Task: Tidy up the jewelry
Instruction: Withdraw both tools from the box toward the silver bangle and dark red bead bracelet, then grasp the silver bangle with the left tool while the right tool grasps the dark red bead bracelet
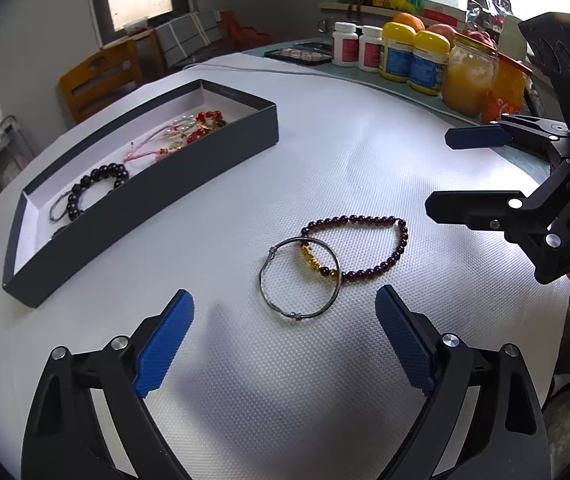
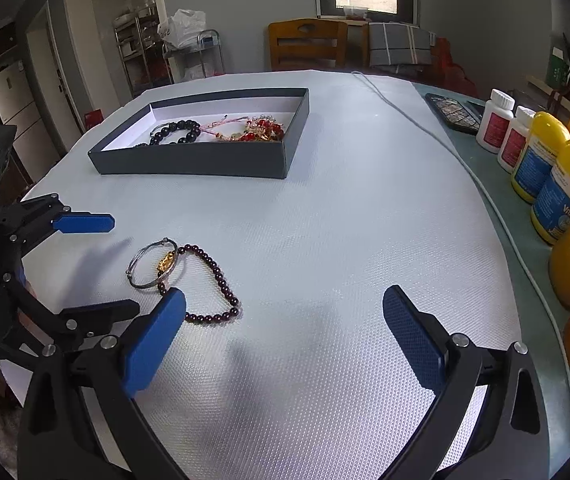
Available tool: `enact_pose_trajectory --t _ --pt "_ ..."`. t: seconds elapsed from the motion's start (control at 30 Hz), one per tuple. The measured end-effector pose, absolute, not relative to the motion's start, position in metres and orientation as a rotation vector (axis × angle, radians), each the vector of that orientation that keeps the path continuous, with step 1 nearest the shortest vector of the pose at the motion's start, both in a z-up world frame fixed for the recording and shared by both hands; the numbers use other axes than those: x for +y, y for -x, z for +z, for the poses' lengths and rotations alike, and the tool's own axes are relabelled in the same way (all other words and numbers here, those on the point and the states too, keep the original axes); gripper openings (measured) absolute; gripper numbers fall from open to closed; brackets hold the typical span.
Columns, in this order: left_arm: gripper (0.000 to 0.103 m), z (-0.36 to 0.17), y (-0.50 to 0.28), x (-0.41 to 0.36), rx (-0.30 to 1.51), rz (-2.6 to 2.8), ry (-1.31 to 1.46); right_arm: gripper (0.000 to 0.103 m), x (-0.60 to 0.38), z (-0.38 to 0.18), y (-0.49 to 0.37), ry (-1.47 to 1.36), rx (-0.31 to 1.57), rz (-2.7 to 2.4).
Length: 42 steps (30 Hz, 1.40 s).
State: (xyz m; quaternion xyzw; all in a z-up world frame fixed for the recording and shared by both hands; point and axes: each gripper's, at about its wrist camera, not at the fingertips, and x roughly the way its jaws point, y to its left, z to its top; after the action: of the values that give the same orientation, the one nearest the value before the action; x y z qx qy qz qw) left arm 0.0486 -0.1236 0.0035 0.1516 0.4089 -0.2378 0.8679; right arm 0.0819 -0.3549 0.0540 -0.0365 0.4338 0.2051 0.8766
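Observation:
A thin silver bangle (image 1: 263, 280) (image 2: 129, 273) lies on the white mat, overlapping a dark red bead bracelet (image 1: 404, 237) (image 2: 221, 278) that carries a gold charm (image 1: 309, 258) (image 2: 165, 263). My left gripper (image 1: 283, 294) (image 2: 125, 266) is open and hovers just short of the bangle. My right gripper (image 2: 285, 294) (image 1: 439, 170) is also open, with the bead bracelet by its left finger. A dark grey box (image 1: 157, 196) (image 2: 193, 160) farther back holds a black bead bracelet (image 1: 101, 178) (image 2: 177, 128) and pink and red pieces (image 1: 201, 124) (image 2: 261, 130).
Along the right table edge stand white pill bottles (image 2: 495, 120), yellow-capped bottles (image 2: 561, 188), an orange-filled jar (image 1: 471, 76) and oranges. A grey cable (image 2: 465, 164) runs across the mat's right side beside a phone (image 2: 451, 114). A wooden chair (image 2: 307, 46) stands behind the table.

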Motion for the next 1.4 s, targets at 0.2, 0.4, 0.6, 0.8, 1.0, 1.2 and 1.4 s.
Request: enact_pose_trajectory --t 0.2,0.4,0.6,0.8,1.0,1.2,1.4 --pt "0.062 -0.002 -0.054 -0.129 0.868 -0.535 -0.342 0.082 -0.348 0.053 -0.081 0.098 0.906 0.47" --pt "0.047 -0.003 -0.054 -0.126 0.859 -0.577 -0.318 0.055 -0.336 0.046 -0.083 0.135 0.928 0.5" --pt "0.046 0.001 -0.051 -0.117 0.85 -0.55 -0.306 0.043 -0.316 0.04 -0.083 0.179 0.948 0.556" --pt "0.046 0.009 -0.05 -0.099 0.838 -0.514 -0.279 0.036 -0.3 0.039 -0.09 0.225 0.945 0.552" --pt "0.046 0.017 -0.048 -0.081 0.819 -0.489 -0.249 0.025 -0.298 0.033 -0.1 0.214 0.97 0.55" --pt "0.046 0.023 -0.048 -0.064 0.804 -0.46 -0.218 0.006 -0.293 0.033 -0.098 0.234 0.98 0.574" --pt "0.046 0.033 -0.049 -0.041 0.787 -0.416 -0.182 0.006 -0.289 0.055 -0.095 0.208 0.918 0.6"
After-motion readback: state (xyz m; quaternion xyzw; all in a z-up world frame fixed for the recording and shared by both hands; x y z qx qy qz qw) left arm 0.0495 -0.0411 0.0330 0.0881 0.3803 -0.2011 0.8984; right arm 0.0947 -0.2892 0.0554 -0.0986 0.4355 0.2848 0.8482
